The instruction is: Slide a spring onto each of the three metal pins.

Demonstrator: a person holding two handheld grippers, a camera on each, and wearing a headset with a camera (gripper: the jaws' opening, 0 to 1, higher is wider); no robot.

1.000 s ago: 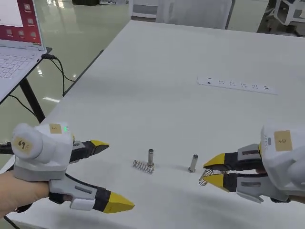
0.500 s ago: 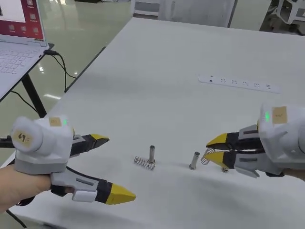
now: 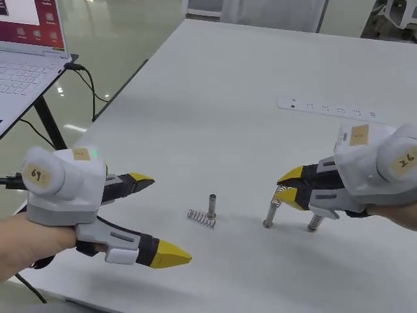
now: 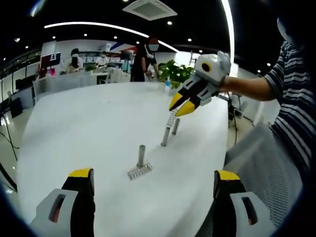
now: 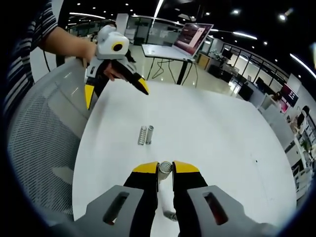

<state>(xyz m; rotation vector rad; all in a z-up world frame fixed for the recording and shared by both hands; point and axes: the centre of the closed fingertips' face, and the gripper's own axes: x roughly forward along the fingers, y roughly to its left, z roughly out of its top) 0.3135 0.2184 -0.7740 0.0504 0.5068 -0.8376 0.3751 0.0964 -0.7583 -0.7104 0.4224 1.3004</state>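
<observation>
Three metal pins stand in a row near the front edge of the tabletop (image 3: 215,91). The right hand-held gripper (image 3: 288,188) is clamped on a spring (image 3: 280,192), holding it at the top of the middle pin (image 3: 269,215); whether the coil has passed over the tip I cannot tell. The right-side pin (image 3: 315,222) stands inside a fitted spring (image 5: 170,215). A loose spring (image 3: 201,218) lies flat, just beside the foot of the left-side pin (image 3: 212,204). The left hand-held gripper (image 3: 156,218) hovers toward the front left corner, its jaws wide apart and holding nothing.
</observation>
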